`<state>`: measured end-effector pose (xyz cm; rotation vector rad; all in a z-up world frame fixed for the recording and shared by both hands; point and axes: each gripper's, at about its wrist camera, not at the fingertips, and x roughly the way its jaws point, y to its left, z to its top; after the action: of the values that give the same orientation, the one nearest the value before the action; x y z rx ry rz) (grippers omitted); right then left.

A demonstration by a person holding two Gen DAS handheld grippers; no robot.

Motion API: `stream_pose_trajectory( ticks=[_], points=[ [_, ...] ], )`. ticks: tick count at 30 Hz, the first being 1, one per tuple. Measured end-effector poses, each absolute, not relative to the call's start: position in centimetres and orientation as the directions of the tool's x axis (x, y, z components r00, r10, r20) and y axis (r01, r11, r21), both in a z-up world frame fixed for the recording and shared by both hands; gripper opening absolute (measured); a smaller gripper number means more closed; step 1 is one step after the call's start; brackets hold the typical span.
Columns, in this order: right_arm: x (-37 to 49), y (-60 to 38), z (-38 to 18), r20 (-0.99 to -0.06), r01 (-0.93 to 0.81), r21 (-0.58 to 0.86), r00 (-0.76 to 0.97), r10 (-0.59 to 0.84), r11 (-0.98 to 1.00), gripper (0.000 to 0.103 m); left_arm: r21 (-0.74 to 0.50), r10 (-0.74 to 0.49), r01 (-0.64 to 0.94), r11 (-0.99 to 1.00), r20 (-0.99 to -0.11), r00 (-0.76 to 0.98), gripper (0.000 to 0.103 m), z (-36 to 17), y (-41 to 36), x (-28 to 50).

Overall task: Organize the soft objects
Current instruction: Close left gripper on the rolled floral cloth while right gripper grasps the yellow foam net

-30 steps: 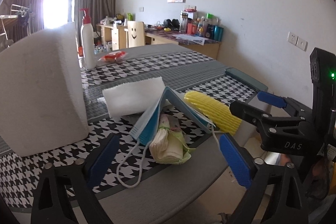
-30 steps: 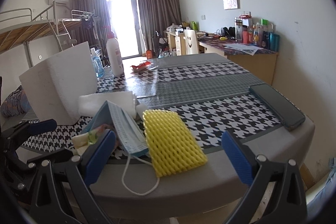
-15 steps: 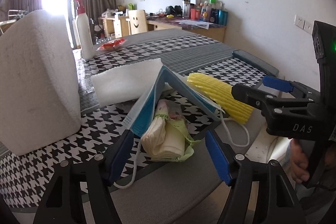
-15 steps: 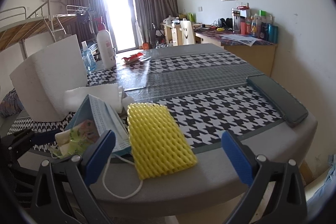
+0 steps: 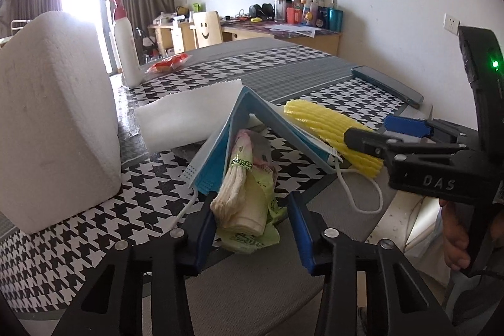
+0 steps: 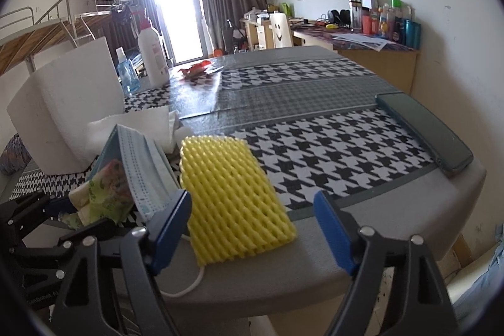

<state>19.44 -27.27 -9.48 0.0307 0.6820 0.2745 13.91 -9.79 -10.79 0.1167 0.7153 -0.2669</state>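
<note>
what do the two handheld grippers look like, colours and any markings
Both are black plastic frames with silver screws at the joints and blue ribbed pads on the fingers. The left gripper and right gripper look alike. Seen from the left wrist camera, the right gripper's body carries pale "DAS" lettering and a tall black housing with a small green light. No sleeves are visible.

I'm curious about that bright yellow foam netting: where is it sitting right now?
The yellow foam net lies flat near the table's front edge, just right of the blue face mask, in front of the right gripper.
</note>
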Motion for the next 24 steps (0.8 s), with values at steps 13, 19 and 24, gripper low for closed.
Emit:
stream_pose_trajectory(
  ticks=[13, 19, 24],
  points=[
    [19.5, -26.5, -10.1, -0.658, -0.244, 0.111, 0.708, 0.256, 0.963, 0.046, -0.014, -0.241, 0.308, 0.951, -0.657, 0.714, 0.041, -10.6, -9.5, 13.4],
    [18.9, -26.5, -9.1, -0.637, -0.236, 0.095, 0.732, 0.241, 0.967, 0.029, -0.028, -0.256, 0.313, 0.949, -0.648, 0.717, 0.041, -10.3, -9.2, 13.0],
    [18.6, -27.2, -7.9, -0.61, -0.226, 0.118, 0.752, 0.25, 0.967, 0.028, -0.033, -0.267, 0.319, 0.947, -0.629, 0.73, 0.041, -9.6, -9.0, 12.3]
  ],
)
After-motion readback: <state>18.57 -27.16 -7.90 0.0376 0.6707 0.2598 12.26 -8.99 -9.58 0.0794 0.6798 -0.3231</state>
